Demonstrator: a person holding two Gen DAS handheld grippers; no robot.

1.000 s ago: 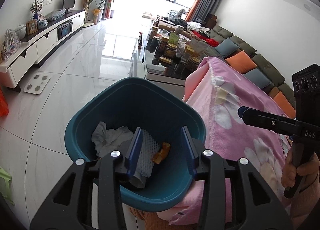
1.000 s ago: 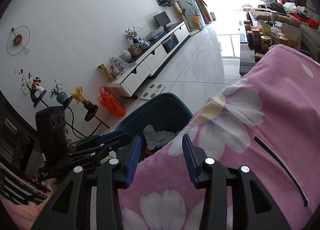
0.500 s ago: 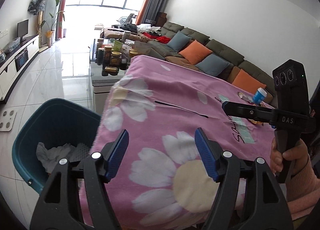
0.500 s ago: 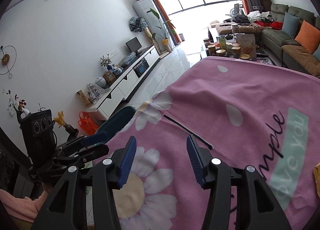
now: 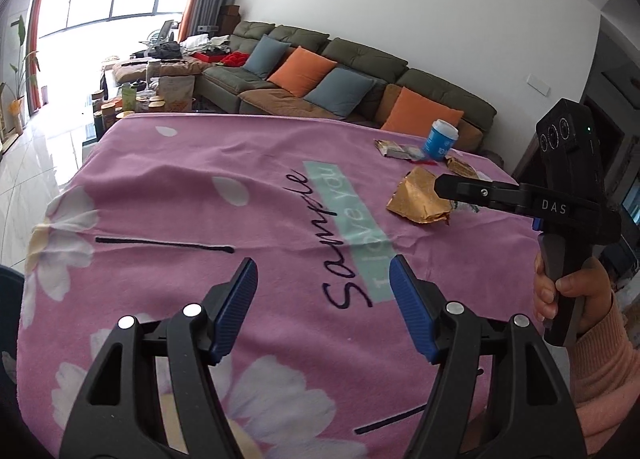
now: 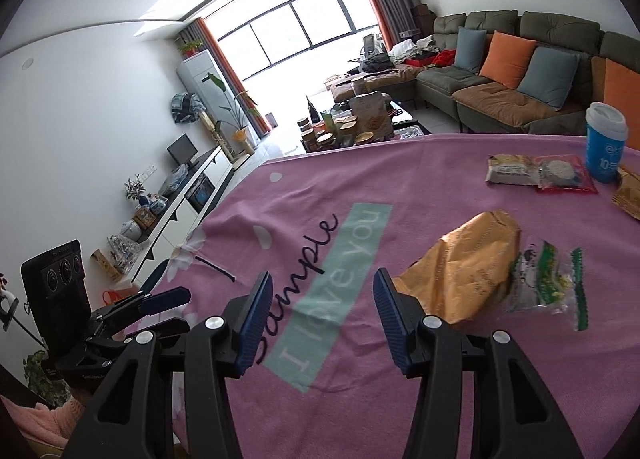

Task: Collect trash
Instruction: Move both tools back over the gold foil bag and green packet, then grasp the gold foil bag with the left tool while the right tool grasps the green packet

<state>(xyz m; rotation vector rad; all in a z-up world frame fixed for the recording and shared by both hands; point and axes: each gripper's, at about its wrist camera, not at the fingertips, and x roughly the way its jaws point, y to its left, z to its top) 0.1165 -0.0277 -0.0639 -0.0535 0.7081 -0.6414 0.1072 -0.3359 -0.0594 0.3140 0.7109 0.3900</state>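
**Handling and Approach: Crumpled Gold Wrapper**

The crumpled gold foil wrapper (image 6: 460, 271) lies on the pink flower-print blanket (image 6: 360, 379) that covers the table. Judged by its creases and thin walls, it is very light, soft and easily crushed, with a slick surface. A pinch across a raised fold is the likely best hold; a flat face may slip from the pads. It is not fragile.

Touching its 3 o'clock side is a clear plastic bag with green print (image 6: 548, 283), also light and limp. Farther off, toward 1 o'clock, lie a flat beige packet (image 6: 512, 169), a red-edged clear packet (image 6: 564, 175) and an upright blue paper cup with a white lid (image 6: 606, 143).

In the right wrist view, the right gripper (image 6: 320, 323) stands released, nothing between its jaws. The gold wrapper sits just beside its right-hand finger, at about 2 o'clock, not between the pads.

In the left wrist view, the left gripper (image 5: 322, 307) is also released and empty. The wrapper (image 5: 418, 199) lies well apart at 1 o'clock, partly behind the right gripper's finger.
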